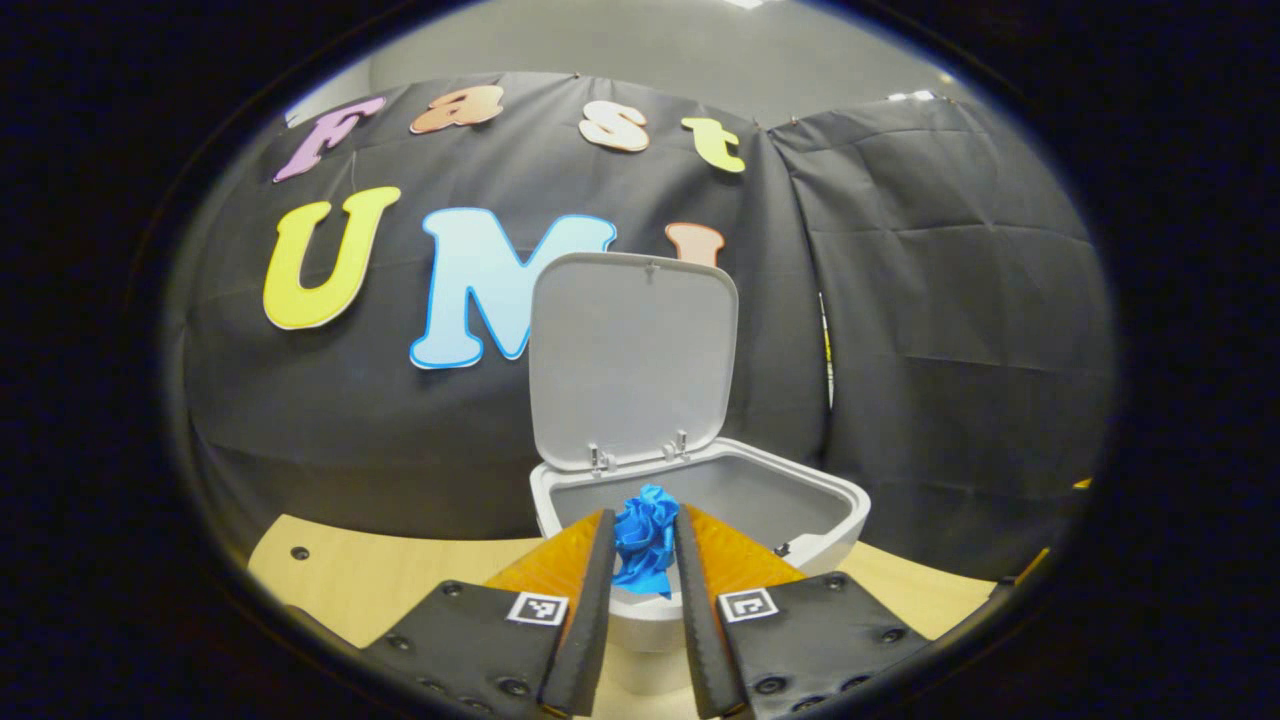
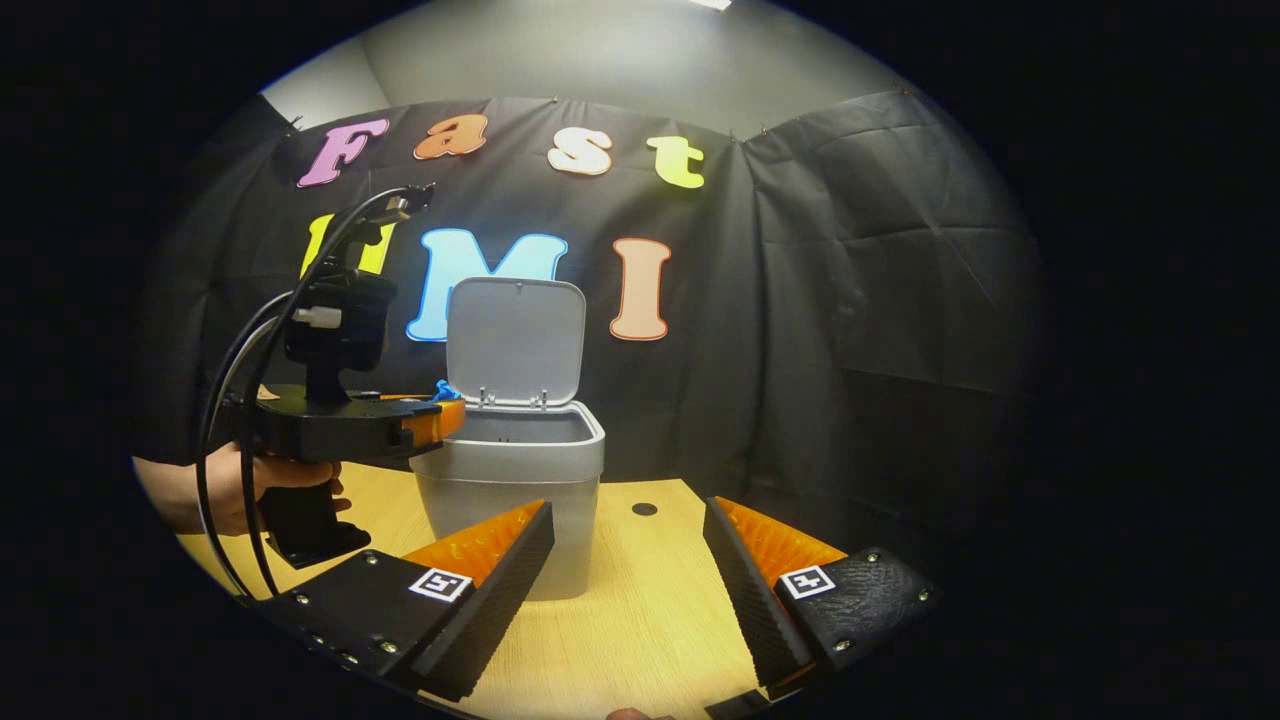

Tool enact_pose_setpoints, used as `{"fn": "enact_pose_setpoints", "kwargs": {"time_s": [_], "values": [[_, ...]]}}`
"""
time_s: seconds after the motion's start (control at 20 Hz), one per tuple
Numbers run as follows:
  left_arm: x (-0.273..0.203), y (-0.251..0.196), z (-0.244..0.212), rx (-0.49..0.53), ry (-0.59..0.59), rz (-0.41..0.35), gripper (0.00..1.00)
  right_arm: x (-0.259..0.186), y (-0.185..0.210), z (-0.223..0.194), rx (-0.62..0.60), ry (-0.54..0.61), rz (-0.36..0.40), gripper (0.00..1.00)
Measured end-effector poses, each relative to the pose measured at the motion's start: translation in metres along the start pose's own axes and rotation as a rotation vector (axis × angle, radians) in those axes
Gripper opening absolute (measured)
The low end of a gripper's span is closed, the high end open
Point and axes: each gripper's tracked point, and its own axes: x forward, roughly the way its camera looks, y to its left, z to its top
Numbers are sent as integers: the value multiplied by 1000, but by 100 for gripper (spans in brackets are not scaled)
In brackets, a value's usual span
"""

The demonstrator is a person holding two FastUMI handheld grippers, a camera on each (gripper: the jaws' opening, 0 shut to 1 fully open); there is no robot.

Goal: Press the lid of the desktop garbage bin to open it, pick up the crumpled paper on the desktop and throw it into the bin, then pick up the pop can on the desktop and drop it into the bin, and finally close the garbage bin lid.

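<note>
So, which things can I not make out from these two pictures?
- Bottom of the grey plastic bin: in the left gripper view its front wall and the held blue crumpled paper hide it; in the right gripper view the rim sits too high.
- Paper in the right gripper view: the left gripper covers all but a blue scrap.

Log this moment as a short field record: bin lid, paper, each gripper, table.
bin lid: up, standing open behind the bin
bin: on the table, interior looks empty from the left gripper view
crumpled paper: blue, pinched in the left gripper, at the bin's near rim
right gripper: open, empty, low over the table
pop can: not located
</note>
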Motion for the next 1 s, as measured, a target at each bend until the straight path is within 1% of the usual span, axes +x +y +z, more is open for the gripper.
{"fn": "enact_pose_setpoints", "kwargs": {"time_s": [0.05, 0.1, 0.25, 0.35, 0.4, 0.45, 0.55, 0.6, 0.75, 0.8, 0.85, 0.95, 1.0], "values": [[-1, 1, 0, -4, 2, -4, 43, 0, -2, -1, -1, 1, -2, 96], [1, 0, -2, -6, 5, -6, 43, 1, -2, 0, -1, 1, -3, 96], [2, 0, -3, 6, 15, -10, 51, 2, -1, 1, 0, 0, 7, 97], [1, 0, -4, 7, 15, -10, 65, 4, 1, 0, -5, -2, 12, 97], [1, 0, -4, 4, 15, -14, 66, 5, 3, 1, -5, -1, 17, 100], [1, -1, -2, 2, 14, -17, 71, 5, 4, 1, -5, -3, 21, 96], [1, 3, -1, -2, 14, -19, 81, 7, 7, 3, -6, -7, 28, 97], [1, 5, 0, -6, 12, -18, 82, 7, 8, 3, -8, -8, 30, 96], [-6, 11, 4, -20, 5, -9, 92, 7, 13, 2, -10, -8, 45, 96], [-10, 13, 4, -22, 5, -5, 94, 7, 15, 3, -11, -8, 51, 96], [-14, 16, 5, -26, 3, 1, 94, 7, 18, 2, -12, -7, 58, 100], [-25, 22, 5, -37, -2, 14, 92, 6, 23, 2, -17, -7, 74, 100], [-33, 25, 7, -42, -8, 19, 92, 4, 27, 3, -19, -12, 84, 96]]}}
